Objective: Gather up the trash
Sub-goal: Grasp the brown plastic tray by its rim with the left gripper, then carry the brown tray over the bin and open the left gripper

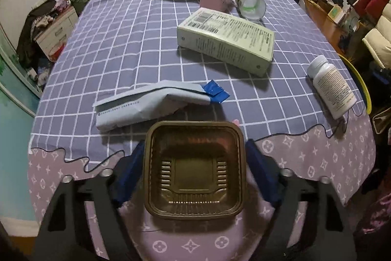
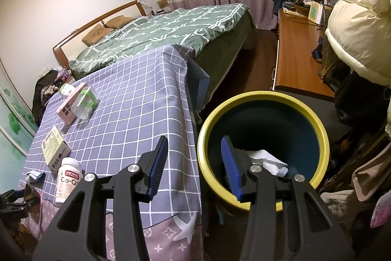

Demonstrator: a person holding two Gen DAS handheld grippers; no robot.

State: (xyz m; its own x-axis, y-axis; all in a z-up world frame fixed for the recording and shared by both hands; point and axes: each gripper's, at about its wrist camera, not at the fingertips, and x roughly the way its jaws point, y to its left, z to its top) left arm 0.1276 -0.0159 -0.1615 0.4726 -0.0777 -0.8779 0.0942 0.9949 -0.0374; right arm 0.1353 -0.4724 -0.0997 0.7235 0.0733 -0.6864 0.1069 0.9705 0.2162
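The left gripper (image 1: pixel 194 173) has a brown plastic tray (image 1: pixel 194 170) between its blue fingers (image 1: pixel 130 177), at the near edge of the table (image 1: pixel 122 40). The fingers sit right beside the tray's sides, but I cannot tell if they squeeze it. The right gripper (image 2: pixel 195 168) is half open and holds nothing, above the yellow-rimmed bin (image 2: pixel 325 138) beside the table.

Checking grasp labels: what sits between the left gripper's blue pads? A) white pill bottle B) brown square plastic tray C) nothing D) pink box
B: the left wrist view shows the brown square plastic tray between the left gripper's blue pads, which flank its two sides.
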